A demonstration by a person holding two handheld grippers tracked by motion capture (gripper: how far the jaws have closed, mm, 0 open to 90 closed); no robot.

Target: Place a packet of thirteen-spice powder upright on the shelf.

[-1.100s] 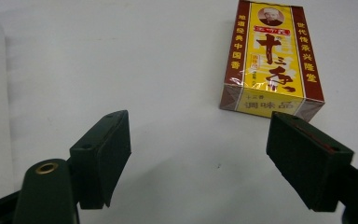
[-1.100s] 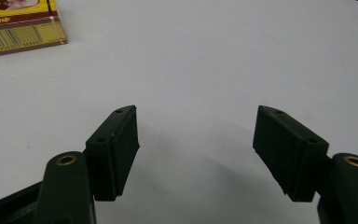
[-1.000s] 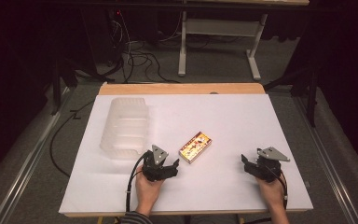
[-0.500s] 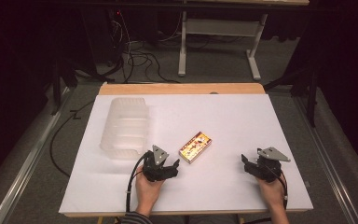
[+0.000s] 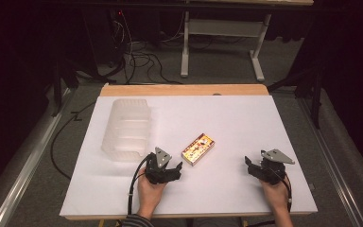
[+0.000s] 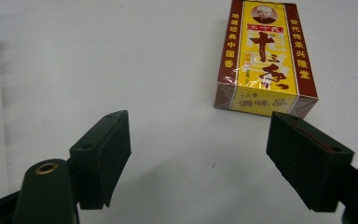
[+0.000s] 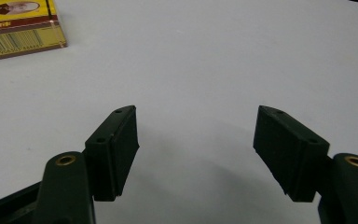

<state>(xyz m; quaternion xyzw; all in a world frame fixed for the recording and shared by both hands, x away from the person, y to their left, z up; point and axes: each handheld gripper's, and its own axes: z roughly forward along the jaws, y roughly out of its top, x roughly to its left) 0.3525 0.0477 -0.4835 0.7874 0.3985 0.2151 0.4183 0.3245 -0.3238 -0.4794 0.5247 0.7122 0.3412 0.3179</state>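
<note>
A small yellow and dark red box (image 5: pixel 198 148) with Chinese print lies flat on the white table (image 5: pixel 227 118), near the middle. My left gripper (image 5: pixel 172 168) rests just left of and below it, jaws open and empty. In the left gripper view the box (image 6: pixel 265 58) lies ahead and to the right, beyond the open left gripper (image 6: pixel 205 158). My right gripper (image 5: pixel 249 165) rests near the table's front right, open and empty. From the right gripper view, the box (image 7: pixel 21 28) shows at the top left corner, far from the open right gripper (image 7: pixel 205 154).
A clear plastic bin (image 5: pixel 126 130) sits on the table's left side, just behind my left hand. A wooden strip (image 5: pixel 184 90) runs along the table's far edge. Beyond it, cables (image 5: pixel 137 56) and a desk frame (image 5: pixel 222 42) stand on the dark floor.
</note>
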